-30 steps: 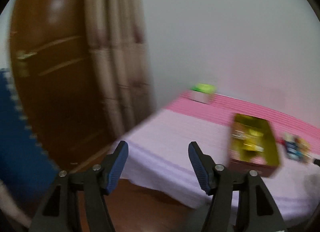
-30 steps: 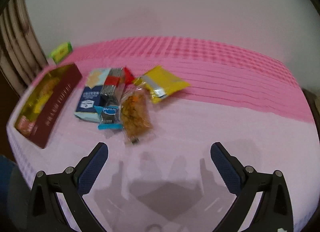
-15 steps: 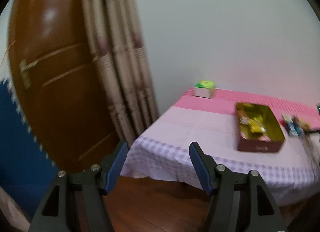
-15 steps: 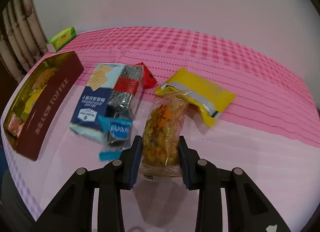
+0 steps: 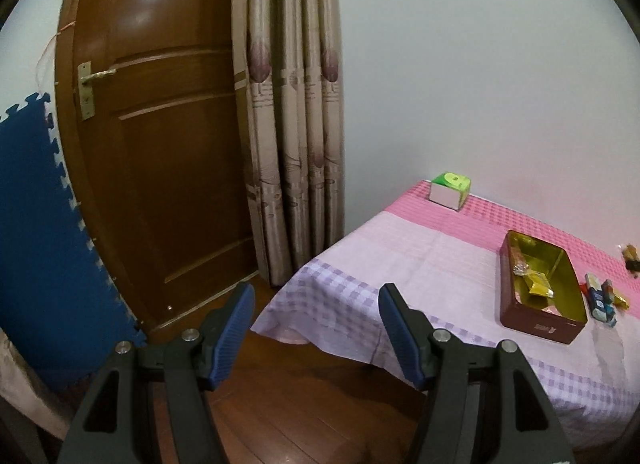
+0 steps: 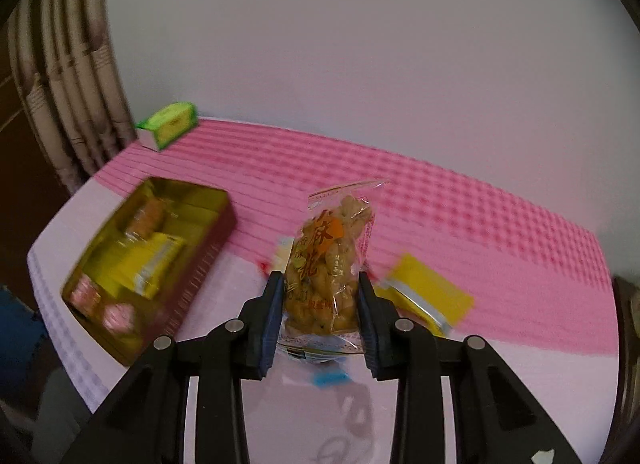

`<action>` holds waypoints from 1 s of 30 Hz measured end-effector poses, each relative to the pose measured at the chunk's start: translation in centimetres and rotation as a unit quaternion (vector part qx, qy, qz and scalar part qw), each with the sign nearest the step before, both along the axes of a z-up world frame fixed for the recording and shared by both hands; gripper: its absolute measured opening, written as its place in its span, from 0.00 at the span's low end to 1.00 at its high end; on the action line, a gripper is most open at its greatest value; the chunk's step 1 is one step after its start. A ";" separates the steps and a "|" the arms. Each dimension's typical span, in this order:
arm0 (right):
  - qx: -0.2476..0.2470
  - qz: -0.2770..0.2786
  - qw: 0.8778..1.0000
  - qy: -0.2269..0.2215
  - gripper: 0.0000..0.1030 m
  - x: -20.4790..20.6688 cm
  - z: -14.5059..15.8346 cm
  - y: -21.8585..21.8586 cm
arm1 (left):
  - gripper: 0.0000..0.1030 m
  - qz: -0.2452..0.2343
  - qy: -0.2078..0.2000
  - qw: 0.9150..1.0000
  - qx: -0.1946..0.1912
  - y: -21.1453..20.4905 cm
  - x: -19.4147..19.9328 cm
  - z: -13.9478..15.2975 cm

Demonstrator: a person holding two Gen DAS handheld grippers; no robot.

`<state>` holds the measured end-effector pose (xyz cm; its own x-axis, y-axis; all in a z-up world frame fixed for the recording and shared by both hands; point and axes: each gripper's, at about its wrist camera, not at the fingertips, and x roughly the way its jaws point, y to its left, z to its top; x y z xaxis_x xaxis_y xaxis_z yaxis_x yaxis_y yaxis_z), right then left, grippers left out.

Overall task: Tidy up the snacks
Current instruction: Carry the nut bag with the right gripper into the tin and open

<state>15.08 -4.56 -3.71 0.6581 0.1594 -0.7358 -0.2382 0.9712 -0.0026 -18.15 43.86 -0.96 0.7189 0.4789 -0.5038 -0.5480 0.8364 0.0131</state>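
The right gripper (image 6: 318, 306) is clamped on a clear bag of fried twists (image 6: 330, 264), pads pressing its lower half, the bag upright and lifted clear of the table (image 6: 520, 376). Just below and behind it lie the loose snacks not yet sorted: a yellow packet (image 6: 430, 296) to the right, a scrap of blue wrapper (image 6: 330, 378) under the jaws, and bits of others mostly hidden by the bag. Toward the table's left edge sits the open tin (image 6: 200, 264), already holding a yellow packet, a brown bar and pink sweets, so the job looks partly done, with this bag likely bound for the tin. A green box (image 6: 170, 123) stands at the far left corner. The left gripper (image 5: 316, 326) hangs half open and empty, off the table's near-left corner, over the wood floor (image 5: 300, 416). A second ago the right jaws stood wide over the bare cloth with the bag lying flat among the pile; half a second ago they had closed on it there; now it is raised. The left gripper has meanwhile drawn back from the table, its gap unchanged.
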 end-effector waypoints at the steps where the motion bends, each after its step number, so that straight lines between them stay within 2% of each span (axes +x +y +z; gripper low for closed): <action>1: -0.001 0.009 1.000 -0.002 0.31 0.4 0.4 1.4 | 0.64 0.005 -0.001 1.000 0.001 0.4 -0.3 0.1; 5: 0.001 0.036 0.999 0.006 0.31 2.3 0.5 6.4 | 0.64 0.053 -0.004 0.998 0.015 2.6 -2.0 0.3; 8: -0.007 0.059 0.998 0.018 0.30 3.8 -0.6 10.9 | 0.64 0.115 0.008 0.992 0.045 4.9 -3.2 0.4; 10: -0.008 0.069 0.997 0.031 0.31 4.8 -1.7 13.6 | 0.64 0.182 0.025 0.980 0.076 6.9 -3.9 0.4; 12: -0.016 0.077 0.996 0.046 0.31 5.7 -3.1 15.8 | 0.64 0.234 0.029 0.968 0.086 8.7 -4.7 0.5; 14: -0.027 0.083 0.994 0.059 0.31 6.3 -4.7 17.7 | 0.64 0.265 0.034 0.959 0.089 10.0 -5.2 0.5; 17: -0.038 0.085 0.992 0.085 0.31 7.3 -7.5 19.6 | 0.64 0.269 0.037 0.958 0.092 10.5 -5.2 0.3; 20: -0.043 0.082 0.991 0.101 0.31 8.1 -9.5 20.2 | 0.64 0.254 0.045 0.961 0.101 9.7 -4.7 -0.2; 30: -0.022 0.078 0.991 0.109 0.32 8.9 -10.3 19.4 | 0.64 0.229 0.043 0.967 0.107 8.2 -3.1 0.6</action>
